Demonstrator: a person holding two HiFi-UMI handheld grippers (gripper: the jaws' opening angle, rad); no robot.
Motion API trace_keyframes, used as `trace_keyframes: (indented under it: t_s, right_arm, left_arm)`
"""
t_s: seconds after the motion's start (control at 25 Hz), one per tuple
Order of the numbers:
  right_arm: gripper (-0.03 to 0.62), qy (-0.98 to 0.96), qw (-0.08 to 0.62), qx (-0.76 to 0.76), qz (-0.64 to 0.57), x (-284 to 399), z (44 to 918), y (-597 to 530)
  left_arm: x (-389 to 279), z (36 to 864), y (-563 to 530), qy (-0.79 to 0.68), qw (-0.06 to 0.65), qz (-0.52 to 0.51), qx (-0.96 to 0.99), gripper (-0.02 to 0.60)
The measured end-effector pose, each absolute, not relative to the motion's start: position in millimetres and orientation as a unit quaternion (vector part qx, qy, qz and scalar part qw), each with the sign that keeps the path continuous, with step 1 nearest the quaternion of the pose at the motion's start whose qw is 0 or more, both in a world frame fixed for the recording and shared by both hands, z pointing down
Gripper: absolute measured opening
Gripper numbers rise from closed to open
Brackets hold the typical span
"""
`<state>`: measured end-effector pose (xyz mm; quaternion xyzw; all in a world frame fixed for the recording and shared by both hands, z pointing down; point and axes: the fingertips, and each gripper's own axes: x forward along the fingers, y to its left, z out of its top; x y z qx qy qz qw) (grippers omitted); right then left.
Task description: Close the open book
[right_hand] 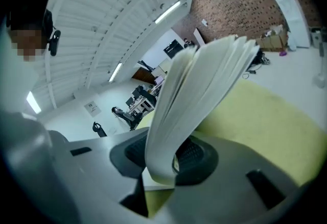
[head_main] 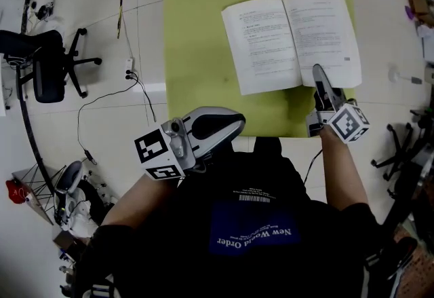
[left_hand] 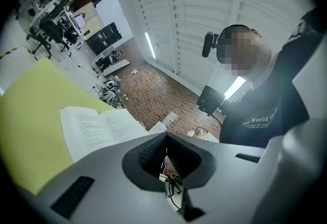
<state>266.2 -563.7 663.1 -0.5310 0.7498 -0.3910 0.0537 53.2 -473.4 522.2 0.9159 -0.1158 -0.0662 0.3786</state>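
- The book lies open and face up on the far right part of the yellow-green table, with its spine running away from the person.
- The right gripper is at the near edge of the book's right-hand half. Its own view shows a thick sheaf of pages standing between the jaws, which are clamped on it low down.
- Above the grip the sheaf curves and its leaves fan apart. I cannot tell whether the back cover is caught along with them.
- The left gripper hangs close to the person's body at the table's near edge, well apart from the book. Its jaws are pressed together with nothing in them.
- To my eye, the step in hand is swinging that right half over onto the left.
- Done well, the sheaf goes up and over in an arc around the spine. A pull toward the body would likely slide the whole book across the table.
- The hold is only at the bottom edge, so a slow sweep would let the loose upper leaves follow without creasing.
- Resting the idle left gripper on the left page would probably keep the book from shifting.
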Motion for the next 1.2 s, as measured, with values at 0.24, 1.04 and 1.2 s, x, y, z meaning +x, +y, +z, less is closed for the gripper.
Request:
trace_keyframes:
  t_s: [0.24, 1.04, 1.2]
  right_arm:
    - [0.089, 0.776, -0.013, -0.53, -0.342, 258, 653, -562]
    - [0.112, 0.81, -0.34, -0.452, -0.15, 166, 680, -541]
    - [0.251, 0.796, -0.506, -0.318, -0.091, 128, 713, -515]
  left_arm:
    - [45, 518, -474, -0.127, 0.38, -0.074, 0.913, 0.006]
    - [-6, 518, -476, -0.147, 0.373, -0.121, 0.908, 0.006]
    - [-18, 514, -480, -0.157, 0.364, -0.13, 0.909, 0.006]
